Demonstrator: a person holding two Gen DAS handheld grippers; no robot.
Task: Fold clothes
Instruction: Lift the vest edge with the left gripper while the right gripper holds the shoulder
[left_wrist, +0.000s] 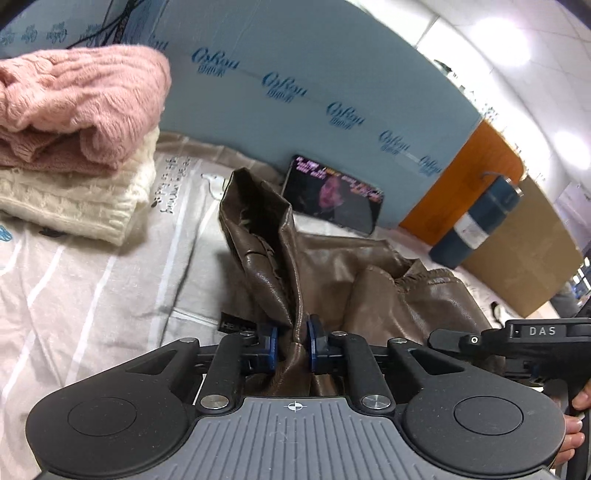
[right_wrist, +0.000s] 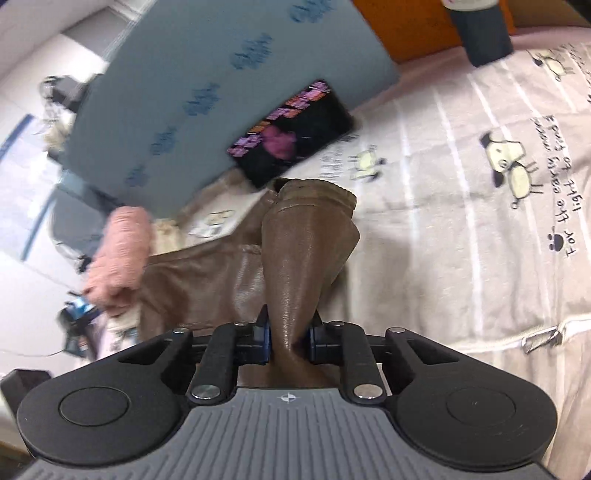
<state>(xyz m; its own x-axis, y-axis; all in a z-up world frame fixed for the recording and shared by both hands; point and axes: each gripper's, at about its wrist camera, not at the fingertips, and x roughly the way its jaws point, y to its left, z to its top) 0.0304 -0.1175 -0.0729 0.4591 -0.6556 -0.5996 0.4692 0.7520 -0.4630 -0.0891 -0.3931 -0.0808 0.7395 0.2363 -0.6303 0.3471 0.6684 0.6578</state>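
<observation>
A brown leather garment lies crumpled on a printed bedsheet. My left gripper is shut on a bunched fold of it, which stands up in a ridge ahead of the blue pads. In the right wrist view my right gripper is shut on another part of the brown leather garment, a tube-like fold ending in a ribbed hem. The right gripper's black body shows at the right edge of the left wrist view, with a person's fingers under it.
A folded pink sweater rests on a folded cream sweater at the left. A phone with a lit screen leans on a blue foam board. A dark blue cylinder stands by a cardboard panel.
</observation>
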